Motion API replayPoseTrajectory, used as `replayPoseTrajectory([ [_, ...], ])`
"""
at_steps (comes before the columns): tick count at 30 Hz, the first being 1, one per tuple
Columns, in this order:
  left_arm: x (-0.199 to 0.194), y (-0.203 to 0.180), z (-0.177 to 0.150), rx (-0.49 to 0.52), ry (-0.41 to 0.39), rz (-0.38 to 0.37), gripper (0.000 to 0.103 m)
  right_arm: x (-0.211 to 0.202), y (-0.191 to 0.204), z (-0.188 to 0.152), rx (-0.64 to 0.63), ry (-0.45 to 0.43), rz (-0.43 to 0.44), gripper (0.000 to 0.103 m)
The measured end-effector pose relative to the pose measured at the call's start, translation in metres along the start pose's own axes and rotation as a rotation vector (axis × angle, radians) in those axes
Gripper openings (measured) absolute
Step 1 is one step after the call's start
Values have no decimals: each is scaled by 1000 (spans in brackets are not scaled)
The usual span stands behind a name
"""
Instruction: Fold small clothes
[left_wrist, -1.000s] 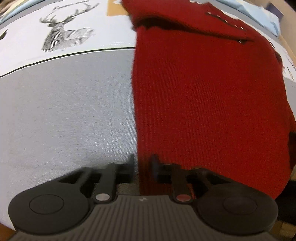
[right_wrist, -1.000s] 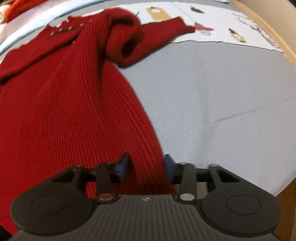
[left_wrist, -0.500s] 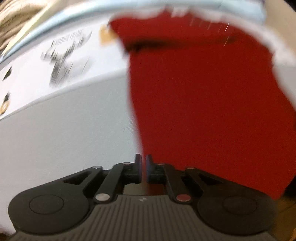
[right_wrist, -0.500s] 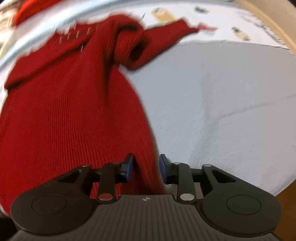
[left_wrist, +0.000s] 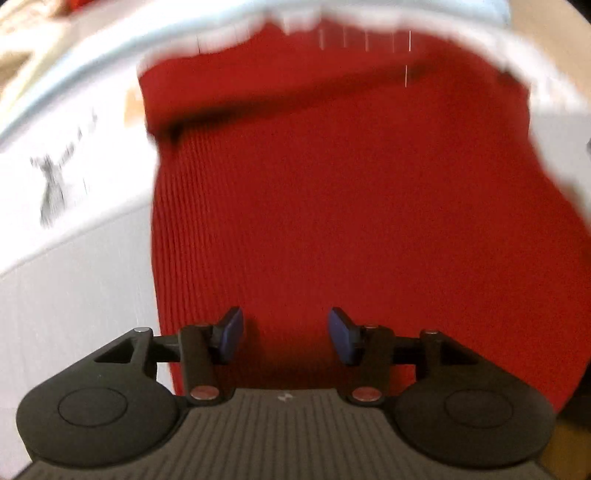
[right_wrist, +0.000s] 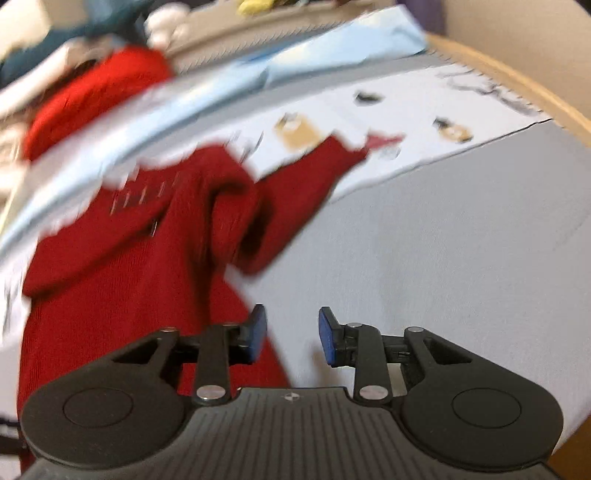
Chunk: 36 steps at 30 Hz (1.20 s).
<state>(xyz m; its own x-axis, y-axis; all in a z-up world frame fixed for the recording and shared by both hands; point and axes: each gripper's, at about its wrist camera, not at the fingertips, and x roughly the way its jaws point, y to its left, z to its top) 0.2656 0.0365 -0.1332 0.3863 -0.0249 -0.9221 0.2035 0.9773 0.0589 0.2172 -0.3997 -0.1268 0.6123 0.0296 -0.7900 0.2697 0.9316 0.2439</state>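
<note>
We see 1 red knit sweater (left_wrist: 351, 206) lying flat on the grey bedsheet (right_wrist: 461, 240), its body filling the left wrist view from 12 o'clock down to the gripper. In the right wrist view the sweater (right_wrist: 122, 273) sits at 9 to 10 o'clock, with 1 sleeve (right_wrist: 306, 173) bunched at the shoulder and trailing toward 1 o'clock onto the printed white panel (right_wrist: 424, 110).

The left gripper (left_wrist: 286, 334) hovers over the hem area, its 2 blue pads spread and opening, red knit behind them but nothing pinched. The right gripper (right_wrist: 289, 334) has its pads apart yet closing, over bare sheet just beside the sweater's right edge, gripping nothing that we can see.

We judge the knit soft, limp and fairly light, with a ribbed surface that should grip well but stretch and sag if lifted from 1 point. We would take it at the hem corners or the cuff, pinching a doubled edge.

We see no containers; blurred textiles pile at 10 to 11 o'clock beyond the bed.
</note>
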Motion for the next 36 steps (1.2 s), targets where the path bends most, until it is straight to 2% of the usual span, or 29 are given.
replayPoseTrajectory([
  [3,-1,-5,16,-38,-47,6,57,29,-18,15,120,2,32,16],
  [4,1,-8,20,-36,-46,13,57,41,-20,19,159,4,44,19],
  [6,7,-15,26,-22,-42,29,57,70,-21,26,218,16,66,30],
  [7,3,-23,24,-18,-49,28,57,84,-22,29,237,19,67,38],
  [8,4,-25,26,-14,-56,23,57,97,-21,31,247,24,59,41],
  [11,10,-23,29,1,-73,16,57,132,-23,40,281,48,31,44],
  [13,15,-17,33,1,-77,24,57,141,-20,46,273,21,42,44],
  [15,16,-9,37,-17,-81,28,57,150,-10,61,201,-4,50,31],
  [16,15,-3,40,-30,-85,27,57,154,-7,67,172,-16,53,16],
  [17,13,1,42,-45,-94,22,57,157,-5,74,145,-31,57,12],
  [19,10,8,48,-71,-118,11,57,160,-6,92,101,-85,65,11],
  [22,10,10,55,-83,-136,18,57,145,-17,125,60,-296,26,10],
  [24,12,9,57,-82,-132,17,57,123,-41,145,133,-482,-54,10],
  [25,13,8,57,-78,-129,12,57,115,-57,152,186,-557,-133,10],
  [26,14,6,58,-72,-128,6,57,112,-72,157,234,-591,-214,10],
  [27,14,4,57,-64,-128,1,57,114,-87,158,275,-591,-259,11],
  [28,16,2,58,-57,-128,-2,57,118,-103,156,322,-560,-269,13],
  [30,17,0,59,-48,-126,-7,57,137,-132,143,419,-449,-260,16],
  [33,19,-2,60,-48,-125,-14,57,161,-152,116,469,-325,-298,19],
  [36,17,-3,58,-51,-132,-15,57,161,-155,109,428,-355,-307,12],
])
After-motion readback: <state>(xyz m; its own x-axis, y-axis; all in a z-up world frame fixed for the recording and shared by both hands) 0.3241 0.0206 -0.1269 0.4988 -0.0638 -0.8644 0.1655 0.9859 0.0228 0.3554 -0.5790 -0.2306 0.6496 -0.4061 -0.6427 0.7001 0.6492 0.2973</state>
